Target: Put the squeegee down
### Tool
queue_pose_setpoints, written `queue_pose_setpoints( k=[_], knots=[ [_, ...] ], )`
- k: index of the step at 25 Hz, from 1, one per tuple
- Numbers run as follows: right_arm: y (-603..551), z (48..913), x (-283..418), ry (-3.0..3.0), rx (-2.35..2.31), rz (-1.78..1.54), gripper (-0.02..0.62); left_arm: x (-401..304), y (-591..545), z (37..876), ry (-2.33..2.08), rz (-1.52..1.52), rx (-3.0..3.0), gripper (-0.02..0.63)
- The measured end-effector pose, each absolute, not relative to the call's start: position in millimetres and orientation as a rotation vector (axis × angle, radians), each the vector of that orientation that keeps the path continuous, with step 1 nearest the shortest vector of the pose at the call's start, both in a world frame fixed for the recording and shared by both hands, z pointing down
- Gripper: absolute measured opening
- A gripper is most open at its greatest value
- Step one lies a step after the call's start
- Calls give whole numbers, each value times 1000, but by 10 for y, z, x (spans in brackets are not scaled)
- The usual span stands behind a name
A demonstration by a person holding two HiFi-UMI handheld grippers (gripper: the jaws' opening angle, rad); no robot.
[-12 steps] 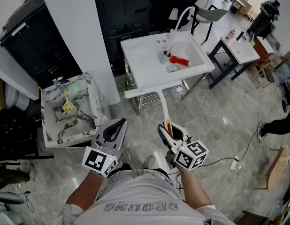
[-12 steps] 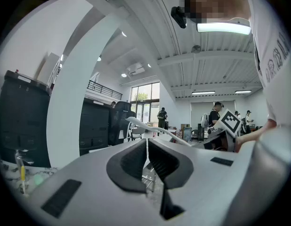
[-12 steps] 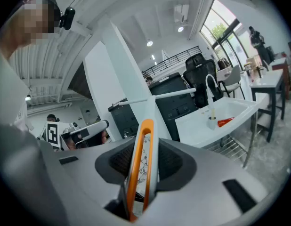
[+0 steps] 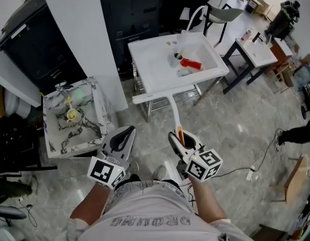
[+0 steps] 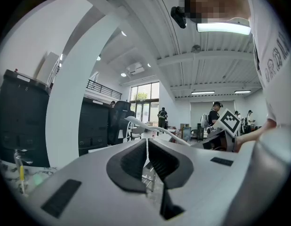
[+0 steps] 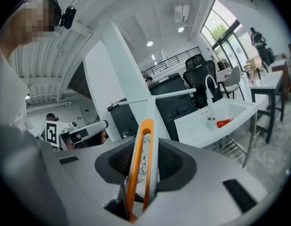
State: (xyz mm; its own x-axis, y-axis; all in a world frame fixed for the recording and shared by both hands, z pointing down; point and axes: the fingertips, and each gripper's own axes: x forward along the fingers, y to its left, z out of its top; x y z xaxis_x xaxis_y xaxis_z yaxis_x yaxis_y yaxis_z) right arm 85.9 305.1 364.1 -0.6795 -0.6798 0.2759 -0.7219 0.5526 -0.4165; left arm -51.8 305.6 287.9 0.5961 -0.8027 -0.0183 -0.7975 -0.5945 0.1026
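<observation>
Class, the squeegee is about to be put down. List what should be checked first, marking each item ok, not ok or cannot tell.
1. White-handled squeegee with orange loop held between the right hand-held gripper jaws: ok.
2. Left hand-held gripper empty, jaws together: ok.
3. Bare spot on the white rectangular sink, left side: ok.
4. Red tool in the basin lies away from that spot: ok.
5. Squeegee blade free of the sink's front edge: cannot tell.

Head view: above the person, steeply down; left tool (image 4: 127,132) and right tool (image 4: 176,137) near, white sink (image 4: 145,67) farther ahead.
Tool views: close behind own jaws, facing forward; each catches the other tool; right shares the sink.
</observation>
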Motion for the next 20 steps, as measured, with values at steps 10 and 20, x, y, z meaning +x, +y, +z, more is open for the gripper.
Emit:
queue_pose_setpoints(
  k=[10,20],
  knots=[
    [3042,3669,840,-2695,1212,787,123,-536,3047,2904,-1375,-89,2725,21],
    [3050,3757,955,-2682,1223,811,123,-466,3059,2941,-1383,-85,2716,22]
  ],
)
